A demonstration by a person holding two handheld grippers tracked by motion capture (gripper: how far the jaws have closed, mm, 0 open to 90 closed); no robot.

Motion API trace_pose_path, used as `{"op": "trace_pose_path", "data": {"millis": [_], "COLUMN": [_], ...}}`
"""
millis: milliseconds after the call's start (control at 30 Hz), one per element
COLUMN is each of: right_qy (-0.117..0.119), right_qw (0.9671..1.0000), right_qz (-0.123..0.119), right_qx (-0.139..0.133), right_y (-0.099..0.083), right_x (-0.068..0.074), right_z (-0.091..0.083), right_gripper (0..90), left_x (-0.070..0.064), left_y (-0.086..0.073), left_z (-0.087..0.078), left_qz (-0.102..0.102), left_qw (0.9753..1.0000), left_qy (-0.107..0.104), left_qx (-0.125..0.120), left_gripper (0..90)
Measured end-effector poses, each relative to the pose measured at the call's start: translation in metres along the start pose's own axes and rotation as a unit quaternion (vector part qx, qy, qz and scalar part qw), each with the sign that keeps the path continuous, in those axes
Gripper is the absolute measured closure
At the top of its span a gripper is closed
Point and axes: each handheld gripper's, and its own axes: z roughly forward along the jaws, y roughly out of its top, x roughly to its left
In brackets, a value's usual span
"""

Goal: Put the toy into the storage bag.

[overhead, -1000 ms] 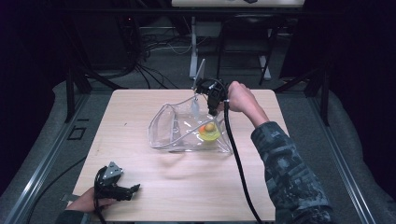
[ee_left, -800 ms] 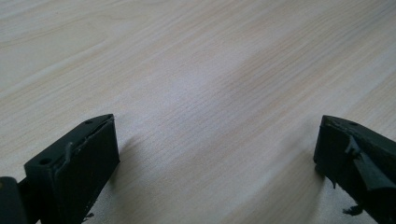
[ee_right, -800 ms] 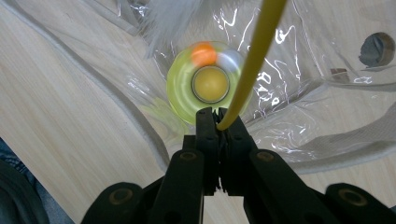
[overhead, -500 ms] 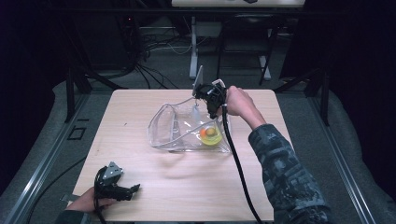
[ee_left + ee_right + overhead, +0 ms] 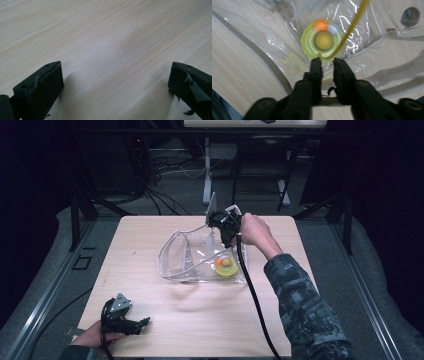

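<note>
a pale wooden table (image 5: 200, 320) stood on grey floor in a dark room with cables and metal stands behind it. one clear plastic bag (image 5: 192, 257) lay near the table's middle, long axis across it, open mouth to the left, holding one yellow-green toy (image 5: 226, 266) at its right end. the right gripper (image 5: 223, 226) hung over the bag's far right edge with jaws nearly together and a small gap between them, while the left gripper (image 5: 131, 324), jaws wide apart, rested at the near left corner.

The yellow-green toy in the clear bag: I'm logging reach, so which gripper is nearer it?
Right. The right gripper hangs just above the toy; the left gripper rests at the table's near-left corner.
</note>
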Motion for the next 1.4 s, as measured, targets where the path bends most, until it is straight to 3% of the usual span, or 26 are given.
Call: {"op": "trace_pose_path", "data": {"millis": [100, 167, 200, 400, 500, 600, 667, 733, 967, 1400], "right_qy": [0.001, 0.004, 0.001, -0.003, -0.017, -0.021, -0.019, -0.024, -0.035, -0.036], "right_qw": [0.9994, 0.9989, 0.9983, 0.995, 0.9928, 0.992, 0.9892, 0.9894, 0.9853, 0.9802], "right_qz": [0.004, 0.007, 0.012, 0.021, 0.016, 0.014, 0.018, 0.014, 0.025, 0.042], "right_qx": [-0.034, -0.045, -0.057, -0.098, -0.117, -0.124, -0.144, -0.143, -0.165, -0.19], "right_y": [-0.005, -0.007, -0.01, -0.019, -0.028, -0.031, -0.039, -0.042, -0.067, -0.102], "right_x": [-0.001, -0.002, -0.003, -0.001, 0.004, 0.007, 0.011, 0.012, 0.015, 0.013], "right_z": [-0.015, -0.019, -0.028, -0.051, -0.068, -0.073, -0.078, -0.081, -0.089, -0.083], "right_gripper": [56.7, 53.2, 41.7, 28.0, 16.5, 14.4, 11.5, 10.5, 1.1, 0.0], "left_x": [0.0, 0.0, 0.0, 0.0, 0.0, 0.0, 0.0, 0.0, 0.0, 0.0], "left_y": [0.0, 0.0, 0.0, 0.0, 0.0, 0.0, 0.0, 0.0, 0.0, 0.0], "left_z": [0.0, 0.0, 0.0, 0.0, 0.0, 0.0, 0.0, 0.0, 0.0, 0.0], "left_qz": [0.0, 0.0, 0.0, 0.001, 0.0, 0.0, 0.0, 0.0, 0.0, 0.0], "left_qw": [1.0, 1.0, 1.0, 1.0, 1.0, 1.0, 1.0, 1.0, 1.0, 1.0], "left_qy": [0.0, 0.0, 0.0, 0.0, 0.0, 0.0, 0.0, 0.0, 0.0, 0.0], "left_qx": [0.0, 0.0, 0.0, 0.0, 0.0, 0.0, 0.0, 0.0, 0.0, 0.0], "left_gripper": [0.0, 0.0, 0.0, 0.0, 0.0, 0.0, 0.0, 0.0, 0.0, 0.0]}}
